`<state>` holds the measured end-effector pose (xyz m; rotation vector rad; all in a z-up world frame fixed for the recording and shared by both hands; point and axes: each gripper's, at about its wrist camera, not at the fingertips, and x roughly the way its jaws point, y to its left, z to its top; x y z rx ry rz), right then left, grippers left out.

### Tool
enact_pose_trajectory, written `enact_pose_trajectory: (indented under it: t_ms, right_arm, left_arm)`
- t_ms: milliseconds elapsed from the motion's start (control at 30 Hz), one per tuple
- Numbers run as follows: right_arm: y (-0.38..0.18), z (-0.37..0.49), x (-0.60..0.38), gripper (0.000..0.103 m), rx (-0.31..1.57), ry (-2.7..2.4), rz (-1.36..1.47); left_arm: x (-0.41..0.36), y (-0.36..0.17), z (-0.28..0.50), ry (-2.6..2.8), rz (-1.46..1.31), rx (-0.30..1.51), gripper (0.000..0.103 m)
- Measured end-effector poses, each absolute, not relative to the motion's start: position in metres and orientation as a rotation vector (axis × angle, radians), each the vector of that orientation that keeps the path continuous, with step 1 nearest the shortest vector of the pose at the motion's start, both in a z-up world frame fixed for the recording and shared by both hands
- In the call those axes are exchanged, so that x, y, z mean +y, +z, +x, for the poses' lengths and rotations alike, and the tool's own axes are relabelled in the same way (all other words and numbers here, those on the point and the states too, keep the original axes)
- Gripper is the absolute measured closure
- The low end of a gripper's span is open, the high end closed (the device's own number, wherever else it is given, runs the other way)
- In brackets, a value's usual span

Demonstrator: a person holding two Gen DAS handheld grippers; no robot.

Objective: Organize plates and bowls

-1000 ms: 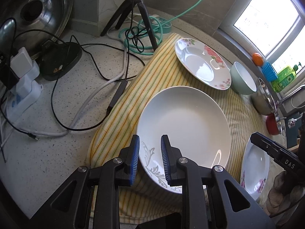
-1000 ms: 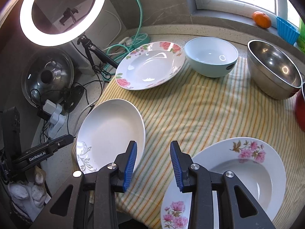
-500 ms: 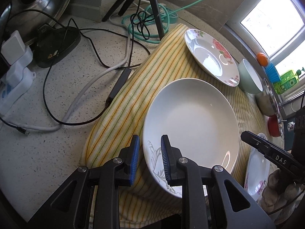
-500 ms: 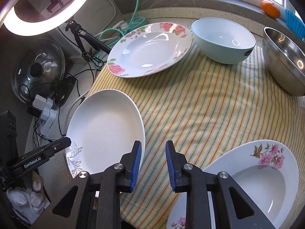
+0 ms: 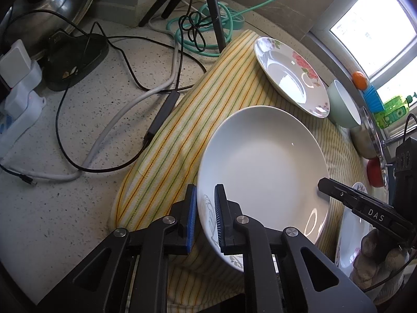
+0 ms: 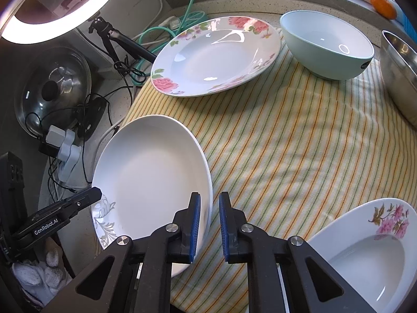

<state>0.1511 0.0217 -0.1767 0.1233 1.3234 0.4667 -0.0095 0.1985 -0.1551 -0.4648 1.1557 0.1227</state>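
A plain white plate (image 5: pixel 263 167) with a grey leaf print lies on the striped cloth (image 5: pixel 198 109). My left gripper (image 5: pixel 204 216) is shut on its near rim. My right gripper (image 6: pixel 209 224) straddles the plate's opposite rim (image 6: pixel 206 182) with its jaws narrowly apart, not clamped. The plate also shows in the right wrist view (image 6: pixel 151 182). A rose-rimmed plate (image 6: pixel 216 57) and a pale green bowl (image 6: pixel 328 44) sit at the far side. Another flowered plate (image 6: pixel 365 247) lies at the near right.
A steel bowl (image 6: pixel 401 70) stands at the right edge. Cables (image 5: pixel 109 120), a power strip (image 5: pixel 18 109), a tripod (image 5: pixel 198 5) and a pot lid (image 6: pixel 52 91) crowd the counter left of the cloth. An orange (image 6: pixel 384 7) rests on the windowsill.
My right gripper's jaws have narrowed and slid onto the white plate's rim. My left gripper has closed further on the near rim, and both views have moved closer to the plate.
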Motion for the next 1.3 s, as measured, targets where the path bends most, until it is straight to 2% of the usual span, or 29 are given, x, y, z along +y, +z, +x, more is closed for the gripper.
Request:
enact_pose_trajectory:
  t_ms: [300, 1300]
  right_arm:
    - [-0.18, 0.151, 0.023, 0.097, 1.337, 0.473, 0.125]
    - [-0.154, 0.142, 0.009, 0.097, 1.274, 0.449, 0.123]
  left_arm:
    - [0.198, -0.155, -0.009, 0.127, -0.452, 1.158, 0.092]
    - [0.187, -0.132, -0.01, 0.112, -0.448, 1.089, 0.092]
